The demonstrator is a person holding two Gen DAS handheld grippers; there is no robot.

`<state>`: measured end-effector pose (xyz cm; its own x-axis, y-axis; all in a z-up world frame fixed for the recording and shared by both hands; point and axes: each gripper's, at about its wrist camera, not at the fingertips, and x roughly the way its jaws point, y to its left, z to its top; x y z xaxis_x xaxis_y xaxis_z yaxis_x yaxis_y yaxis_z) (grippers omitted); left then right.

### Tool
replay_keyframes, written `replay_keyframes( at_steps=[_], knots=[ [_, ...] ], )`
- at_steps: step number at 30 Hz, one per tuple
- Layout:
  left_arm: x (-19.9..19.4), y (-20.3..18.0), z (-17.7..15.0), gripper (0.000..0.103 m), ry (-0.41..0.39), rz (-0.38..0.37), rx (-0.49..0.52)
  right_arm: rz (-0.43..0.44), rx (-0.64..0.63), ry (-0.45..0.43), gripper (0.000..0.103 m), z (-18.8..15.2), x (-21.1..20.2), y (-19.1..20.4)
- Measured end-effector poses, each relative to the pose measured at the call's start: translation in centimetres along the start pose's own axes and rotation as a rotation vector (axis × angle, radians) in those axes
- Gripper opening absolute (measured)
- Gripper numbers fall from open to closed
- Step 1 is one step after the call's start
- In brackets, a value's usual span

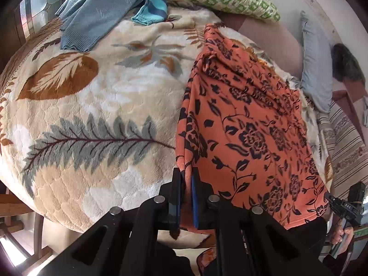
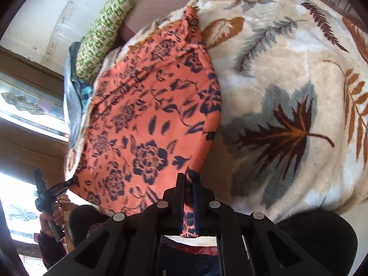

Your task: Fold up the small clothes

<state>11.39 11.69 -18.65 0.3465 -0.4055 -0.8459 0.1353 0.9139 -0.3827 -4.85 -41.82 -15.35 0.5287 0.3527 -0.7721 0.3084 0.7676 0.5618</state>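
Grippers: left gripper (image 1: pixel 186 179) and right gripper (image 2: pixel 189 181) each clamped on near corners of orange floral fabric garment (image 1: pixel 248 124). Judgement: lift evenly, carry the near edge to the far edge over leaf-patterned plush blanket (image 1: pixel 92 105).

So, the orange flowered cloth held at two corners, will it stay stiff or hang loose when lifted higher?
The orange flowered cloth will probably hang loose: it already drapes in soft folds over the blanket. It seems light, since thin pinched corners carry it. It bunches between the fingers, so slipping looks unlikely.

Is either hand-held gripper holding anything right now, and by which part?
Both hold the orange flowered cloth. The left hand-held gripper pinches one near corner of it, and the right hand-held gripper pinches the other near corner; its far end lies on the blanket.
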Motion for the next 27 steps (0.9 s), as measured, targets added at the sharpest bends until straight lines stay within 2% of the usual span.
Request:
replay_keyframes(
  at_steps=[3,8,13,16,18,19,20,21,23,25,27],
  knots=[
    [-1.7,-0.4,1.9,0.008,-0.032,-0.073,-0.013,0.119,0.020,-0.061,0.006,2.3,-2.2,1.0],
    [-3.6,-1.7,6.4,0.006,-0.086,-0.091,0.005,0.271,0.062,-0.161,0.006,6.9,-3.9,2.6],
    [-3.5,-2.2,12.7,0.006,-0.111,-0.094,-0.020,0.321,0.105,-0.209,0.006,12.5,-2.9,2.8],
    [-2.6,-2.2,14.9,0.006,-0.100,-0.043,-0.028,0.276,0.123,-0.208,0.006,15.5,-0.9,2.8],
    [-2.3,-2.3,14.3,0.006,-0.079,-0.059,-0.025,0.266,0.140,-0.193,0.006,16.6,0.2,2.2],
    [-2.0,-2.3,13.2,0.008,-0.063,-0.041,-0.015,0.267,0.140,-0.189,0.006,16.7,0.6,2.0],
    [-1.4,-2.3,11.8,0.016,-0.034,0.000,-0.002,0.263,0.132,-0.187,0.006,16.5,0.7,1.6],
    [-0.7,-2.2,10.3,0.031,-0.001,0.041,0.003,0.258,0.124,-0.184,0.006,16.0,0.7,1.2],
    [0.7,-1.4,7.2,0.047,0.059,0.072,-0.026,0.244,0.123,-0.173,0.006,14.7,1.0,0.2],
    [2.0,-0.9,4.6,0.047,0.117,0.071,-0.066,0.241,0.147,-0.166,0.006,13.2,1.2,-1.2],
    [2.7,-0.7,3.0,0.047,0.129,0.036,-0.108,0.250,0.179,-0.164,0.006,12.0,1.1,-2.5]
  ],
)
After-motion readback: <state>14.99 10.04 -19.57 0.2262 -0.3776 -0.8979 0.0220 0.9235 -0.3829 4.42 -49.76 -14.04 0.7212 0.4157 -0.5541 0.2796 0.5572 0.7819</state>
